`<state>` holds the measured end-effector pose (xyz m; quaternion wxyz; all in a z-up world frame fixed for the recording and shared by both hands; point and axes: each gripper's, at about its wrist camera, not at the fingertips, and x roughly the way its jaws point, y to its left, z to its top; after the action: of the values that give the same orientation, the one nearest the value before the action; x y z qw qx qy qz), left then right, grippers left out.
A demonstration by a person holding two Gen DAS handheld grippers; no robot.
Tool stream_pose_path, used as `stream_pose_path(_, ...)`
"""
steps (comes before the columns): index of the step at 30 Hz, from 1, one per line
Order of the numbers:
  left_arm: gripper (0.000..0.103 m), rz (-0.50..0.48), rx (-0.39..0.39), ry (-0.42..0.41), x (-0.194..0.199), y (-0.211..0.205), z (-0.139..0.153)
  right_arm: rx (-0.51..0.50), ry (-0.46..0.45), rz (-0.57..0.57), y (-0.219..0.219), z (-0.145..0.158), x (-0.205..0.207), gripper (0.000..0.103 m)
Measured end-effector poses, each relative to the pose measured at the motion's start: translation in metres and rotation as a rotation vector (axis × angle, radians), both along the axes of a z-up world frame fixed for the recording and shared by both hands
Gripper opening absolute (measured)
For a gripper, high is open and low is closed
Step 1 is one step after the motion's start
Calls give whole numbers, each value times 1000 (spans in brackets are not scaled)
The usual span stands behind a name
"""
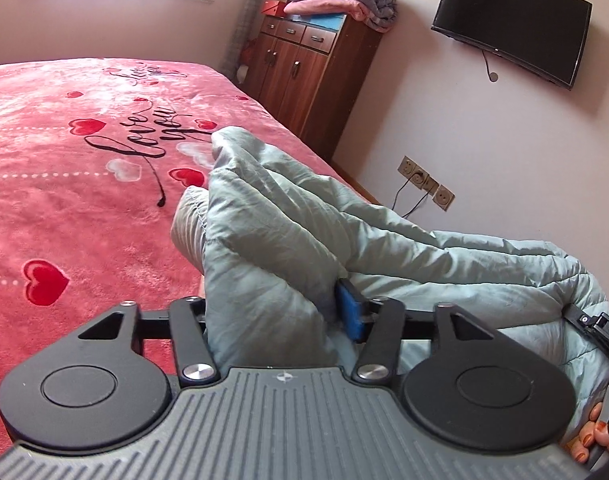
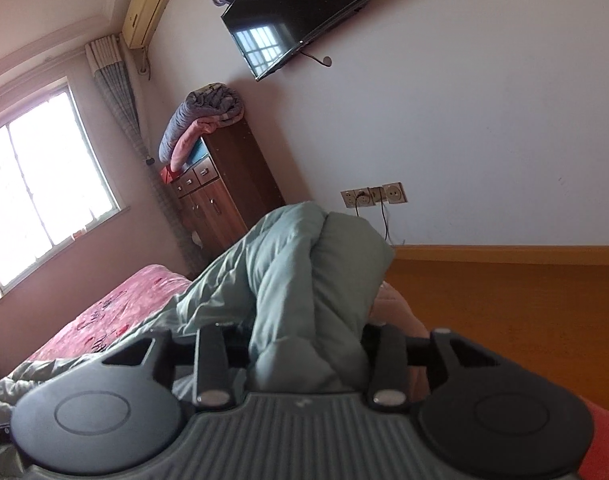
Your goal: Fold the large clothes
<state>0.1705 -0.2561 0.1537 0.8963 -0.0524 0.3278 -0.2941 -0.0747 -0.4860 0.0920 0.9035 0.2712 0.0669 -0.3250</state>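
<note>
A: Jacket (image 1: 288, 216), pale green, quilted and puffy, is bunched in both tools and hangs over the edge of the bed covered by the pink plush blanket with red hearts (image 1: 64, 152). Which step is this, would you say?

B: I judge it the carry of a fold: a pinched edge is lifted, not yet laid. The left gripper (image 1: 280, 320) is clamped on a thick wad of the jacket; one blue pad (image 1: 350, 314) shows, the other is buried in cloth.

A: And the right gripper (image 2: 308, 344)?

B: Fabric fills the gap between its arms, so it looks closed on the jacket too, though its pads are hidden.

A: What does the next move call for?

B: Probably swinging both held parts over the blanket together, keeping the cloth taut, then lowering it flat before letting go. Slippery padding may slump or slide out.

A: Anything in the way?

B: Not on the bed. The dark wooden cabinet (image 1: 304, 76) with folded blankets, the wall-mounted black television (image 1: 512, 20) and the wall sockets with cables (image 1: 424, 180) stand well apart, beyond the bed.
</note>
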Motion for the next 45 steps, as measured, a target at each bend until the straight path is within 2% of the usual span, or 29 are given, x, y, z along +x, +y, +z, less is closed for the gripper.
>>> stream_pose_path(2, 80, 0, 2, -14, -6, 7, 3, 20, -10, -10, -5, 0, -3, 46)
stream_pose_path(4, 99, 10, 19, -40, -13, 12, 7, 28, -12, -29, -9, 2, -4, 51)
stream_pose_path(7, 99, 19, 42, -79, -23, 25, 14, 13, -16, -64, -5, 7, -11, 59)
stream_pose_path(9, 99, 25, 43, -98, -32, 34, 17, -22, -19, -106, 1, 15, -17, 74)
stream_pose_path(11, 100, 34, 38, -124, -45, 45, 19, -70, -28, -136, 6, 24, -24, 82)
stream_pose_path(17, 103, 63, 33, -162, -88, 75, 15, -151, -58, -101, 30, 44, -37, 89)
stream_pose_path(21, 103, 114, 61, -154, -126, 95, 9, -169, -45, -6, 57, 47, -36, 90)
stream_pose_path(28, 103, 196, 42, -90, -185, 135, 2, -187, 82, 170, 114, 31, -40, 91)
stream_pose_path(34, 103, 238, 83, -87, -231, 164, 4, -169, 183, 301, 159, 14, -59, 91)
stream_pose_path(37, 103, 252, 98, -80, -247, 173, 4, -152, 216, 324, 176, 11, -70, 92)
stream_pose_path(40, 103, 259, 75, -73, -249, 175, 9, -144, 237, 333, 189, 14, -82, 92)
stream_pose_path(45, 103, 284, 72, -97, -267, 189, 18, -149, 236, 340, 209, 22, -101, 93)
